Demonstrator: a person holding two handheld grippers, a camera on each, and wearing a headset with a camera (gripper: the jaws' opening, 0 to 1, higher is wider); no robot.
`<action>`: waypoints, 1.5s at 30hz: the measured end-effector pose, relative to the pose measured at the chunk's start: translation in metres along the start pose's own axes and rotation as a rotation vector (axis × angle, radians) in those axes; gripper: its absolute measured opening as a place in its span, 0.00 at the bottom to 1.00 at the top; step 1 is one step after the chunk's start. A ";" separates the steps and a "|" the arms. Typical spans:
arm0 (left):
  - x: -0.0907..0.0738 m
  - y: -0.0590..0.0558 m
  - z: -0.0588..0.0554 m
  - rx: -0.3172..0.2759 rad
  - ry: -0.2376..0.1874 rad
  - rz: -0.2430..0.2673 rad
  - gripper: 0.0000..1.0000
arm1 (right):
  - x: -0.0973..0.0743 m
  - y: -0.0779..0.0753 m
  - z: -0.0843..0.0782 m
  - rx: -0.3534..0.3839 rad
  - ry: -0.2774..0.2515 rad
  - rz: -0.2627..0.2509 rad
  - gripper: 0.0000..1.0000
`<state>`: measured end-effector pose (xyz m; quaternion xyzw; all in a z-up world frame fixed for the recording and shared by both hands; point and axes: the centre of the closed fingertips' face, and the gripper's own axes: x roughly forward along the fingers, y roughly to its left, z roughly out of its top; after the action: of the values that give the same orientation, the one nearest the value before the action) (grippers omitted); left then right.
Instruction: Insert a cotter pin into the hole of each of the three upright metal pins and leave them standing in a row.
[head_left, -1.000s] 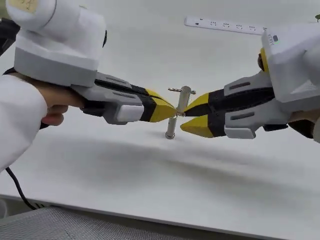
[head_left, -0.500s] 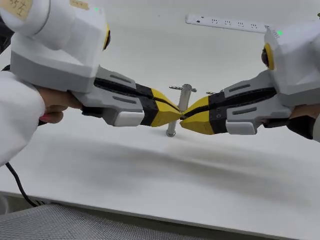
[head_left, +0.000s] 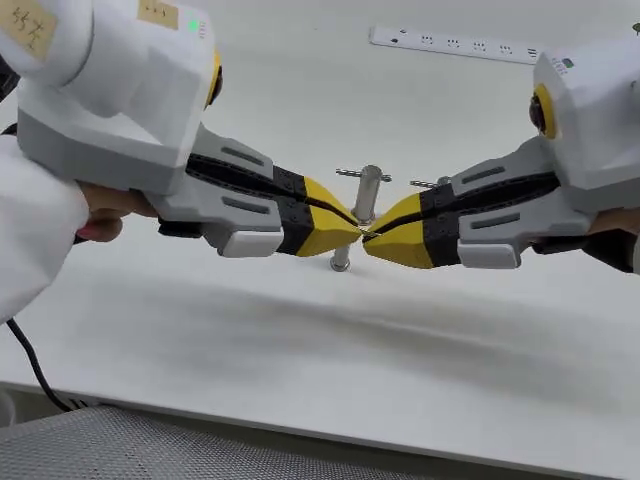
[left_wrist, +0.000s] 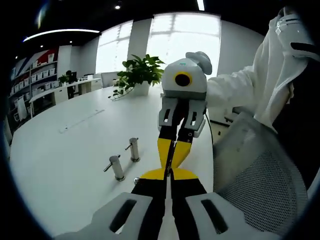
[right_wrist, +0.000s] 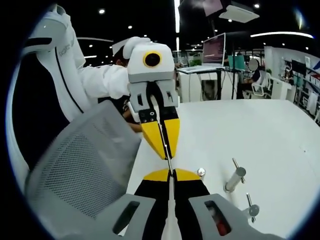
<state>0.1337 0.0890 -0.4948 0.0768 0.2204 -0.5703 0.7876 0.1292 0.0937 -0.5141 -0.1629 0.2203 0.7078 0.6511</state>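
Near metal pin (left_wrist: 116, 167) and far metal pin (left_wrist: 134, 149), at 10 o'clock, look cottered. My left fingers (head_left: 325, 225) and right fingers (head_left: 405, 235) both clench the last cotter pin (right_wrist: 169, 162) over the seemingly bare third pin (head_left: 340, 262).

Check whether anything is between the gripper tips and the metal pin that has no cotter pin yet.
Nothing visible is in the way. The left gripper and right gripper meet tip to tip, apparently shut on a cotter pin, just beside the bare metal pin. The two fitted pins stand farther off.
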 end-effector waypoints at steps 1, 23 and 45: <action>0.000 0.001 0.000 0.002 -0.002 0.004 0.00 | 0.000 -0.001 0.000 -0.005 0.003 -0.008 0.00; 0.022 0.033 -0.029 0.092 0.119 0.126 0.22 | -0.004 -0.031 -0.040 -0.037 0.189 -0.149 0.00; 0.035 0.044 -0.038 0.100 0.174 0.049 0.06 | 0.007 -0.045 -0.059 -0.015 0.250 -0.135 0.00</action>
<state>0.1735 0.0879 -0.5499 0.1703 0.2572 -0.5525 0.7743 0.1705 0.0711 -0.5718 -0.2689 0.2830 0.6383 0.6635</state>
